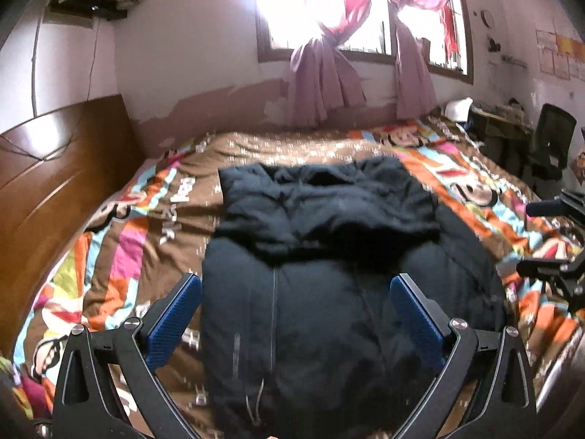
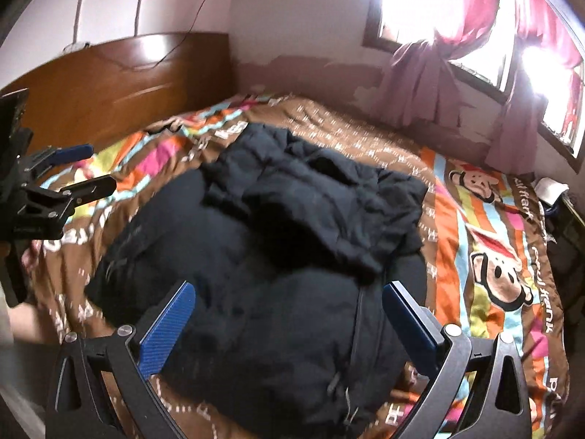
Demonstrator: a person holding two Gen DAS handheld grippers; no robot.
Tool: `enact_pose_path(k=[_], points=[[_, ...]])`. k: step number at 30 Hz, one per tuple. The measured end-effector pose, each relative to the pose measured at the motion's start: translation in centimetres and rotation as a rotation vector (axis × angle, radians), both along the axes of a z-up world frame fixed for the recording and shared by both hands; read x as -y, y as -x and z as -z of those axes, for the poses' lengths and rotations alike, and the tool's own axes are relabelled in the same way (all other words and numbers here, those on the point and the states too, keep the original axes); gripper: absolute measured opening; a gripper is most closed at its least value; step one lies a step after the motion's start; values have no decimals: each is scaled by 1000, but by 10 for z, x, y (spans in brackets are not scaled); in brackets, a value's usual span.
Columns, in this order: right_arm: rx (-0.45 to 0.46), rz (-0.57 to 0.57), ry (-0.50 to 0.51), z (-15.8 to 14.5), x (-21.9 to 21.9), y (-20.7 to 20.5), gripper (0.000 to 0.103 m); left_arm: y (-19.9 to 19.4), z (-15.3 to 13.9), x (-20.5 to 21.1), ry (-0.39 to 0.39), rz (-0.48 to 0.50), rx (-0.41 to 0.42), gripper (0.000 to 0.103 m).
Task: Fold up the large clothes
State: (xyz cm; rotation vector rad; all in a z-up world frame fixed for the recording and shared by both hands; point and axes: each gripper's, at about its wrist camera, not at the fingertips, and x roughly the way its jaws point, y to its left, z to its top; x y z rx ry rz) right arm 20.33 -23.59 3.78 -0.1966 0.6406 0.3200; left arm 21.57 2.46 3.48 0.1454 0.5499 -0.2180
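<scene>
A large black padded jacket lies on the bed, its far part folded back over the body; it also shows in the right wrist view. My left gripper is open and empty, hovering above the jacket's near end with its blue pads wide apart. It also shows at the left edge of the right wrist view. My right gripper is open and empty above the jacket's near right side. It shows at the right edge of the left wrist view.
The bed carries a brown, orange and pink cartoon-print quilt. A wooden headboard stands on the left. A window with pink curtains is behind the bed. A black chair and a cluttered desk stand at the far right.
</scene>
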Motion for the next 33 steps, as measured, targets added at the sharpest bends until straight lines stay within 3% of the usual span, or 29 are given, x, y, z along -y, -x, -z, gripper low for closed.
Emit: enact_pose_path(k=[15, 24, 33], points=[[-236, -45, 72, 103, -11, 16, 103, 40, 100, -2, -119, 122, -185, 101], [-314, -94, 168, 147, -16, 28, 103, 51, 153, 5, -278, 154, -302, 101], [-328, -106, 289, 181, -22, 25, 103, 44, 183, -4, -312, 136, -384, 101]])
